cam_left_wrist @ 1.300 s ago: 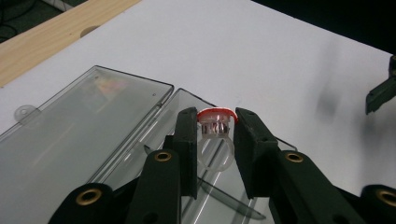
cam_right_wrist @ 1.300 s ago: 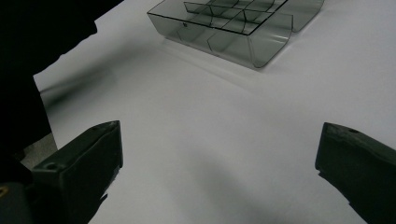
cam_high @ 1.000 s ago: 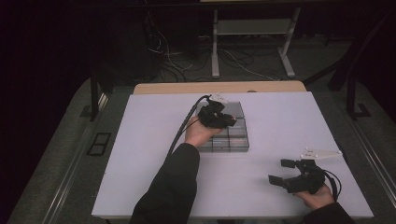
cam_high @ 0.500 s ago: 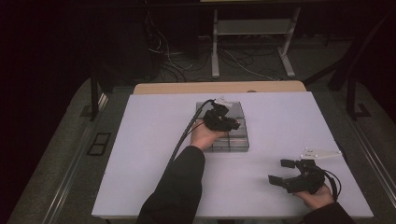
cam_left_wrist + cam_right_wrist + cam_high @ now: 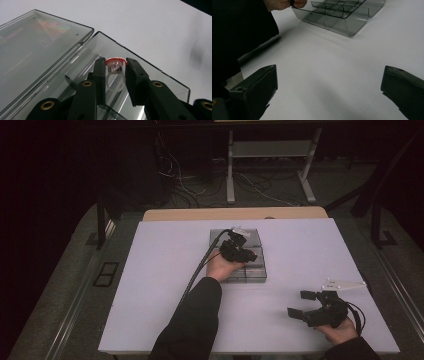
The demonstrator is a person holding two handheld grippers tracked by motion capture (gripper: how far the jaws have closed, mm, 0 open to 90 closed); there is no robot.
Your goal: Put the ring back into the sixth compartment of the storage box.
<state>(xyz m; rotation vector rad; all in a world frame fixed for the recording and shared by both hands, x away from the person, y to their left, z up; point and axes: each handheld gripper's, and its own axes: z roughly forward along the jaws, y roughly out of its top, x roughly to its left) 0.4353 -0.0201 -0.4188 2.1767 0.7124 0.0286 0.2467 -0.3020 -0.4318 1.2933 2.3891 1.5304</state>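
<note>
A clear smoky plastic box [image 5: 252, 270] with divided compartments lies open mid-table, its lid [image 5: 35, 47] folded flat beside the tray. My left gripper [image 5: 245, 251] hovers over the box and is shut on a small clear ring with a red top [image 5: 115, 67], held above a compartment near the box's wall [image 5: 155, 72]. My right gripper [image 5: 305, 304] rests at the table's front right, open with nothing between its jaws. In the right gripper view the box [image 5: 337, 17] lies ahead, with the other hand [image 5: 284, 3] at its edge.
The white table top [image 5: 165, 270] has free room to the left and right of the box. A wooden strip [image 5: 235, 213] runs along its far edge. Cables and a metal stand [image 5: 270, 165] sit on the floor behind. A dark sleeve [image 5: 239, 37] stands left in the right gripper view.
My left gripper has moved a little toward the near right over the box. The right gripper has stayed in place.
</note>
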